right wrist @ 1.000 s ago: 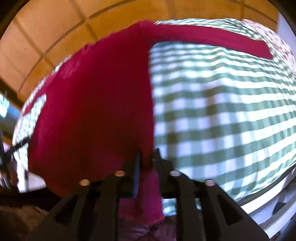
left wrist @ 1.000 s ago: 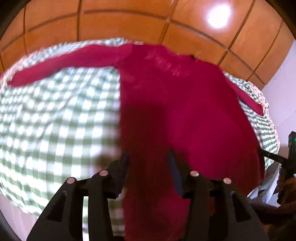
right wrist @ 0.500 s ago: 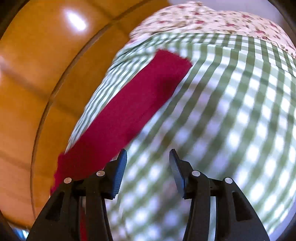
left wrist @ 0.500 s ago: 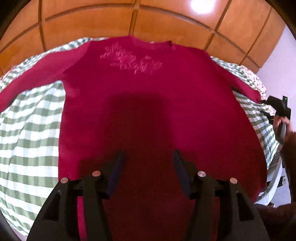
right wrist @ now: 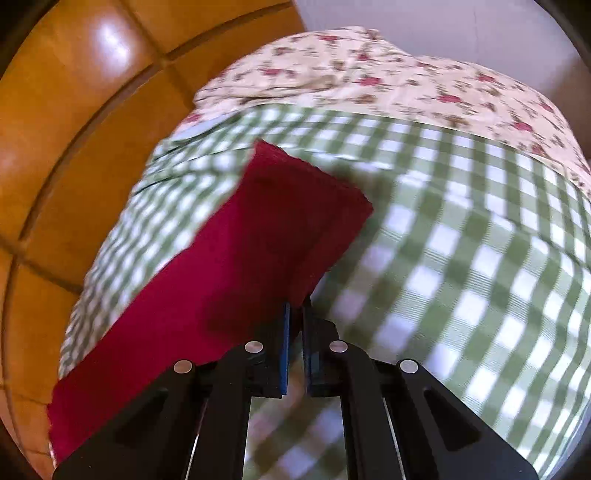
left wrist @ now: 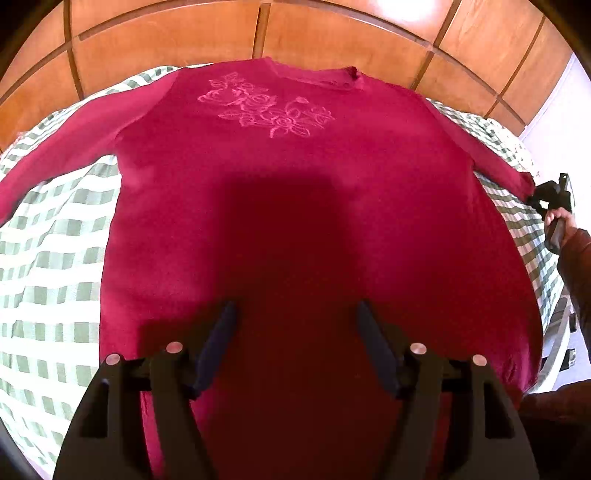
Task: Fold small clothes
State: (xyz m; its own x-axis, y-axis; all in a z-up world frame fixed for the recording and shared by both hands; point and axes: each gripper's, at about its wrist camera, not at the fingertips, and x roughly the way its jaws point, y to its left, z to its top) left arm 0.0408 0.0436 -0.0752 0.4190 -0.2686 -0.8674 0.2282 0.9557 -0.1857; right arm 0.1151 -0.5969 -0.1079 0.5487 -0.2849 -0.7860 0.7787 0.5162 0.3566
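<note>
A red long-sleeved top (left wrist: 295,192) with a pink flower pattern (left wrist: 266,107) lies flat, front up, on a green-and-white checked cloth (left wrist: 51,258). Both sleeves are spread out sideways. My left gripper (left wrist: 295,332) is open and empty, above the lower middle of the top. My right gripper (right wrist: 297,314) is shut on the edge of the right sleeve (right wrist: 258,229), near its cuff. It also shows at the right edge of the left wrist view (left wrist: 550,195), at the sleeve's end.
The checked cloth covers a bed, with a floral sheet (right wrist: 406,74) beyond it. A wooden panelled headboard (left wrist: 258,33) rises behind the top's collar. The bed's edge falls away at the right (left wrist: 561,325).
The left gripper moved from the top's left edge to over its middle. The right gripper let go of the hem, moved to the right sleeve and shut on it.
</note>
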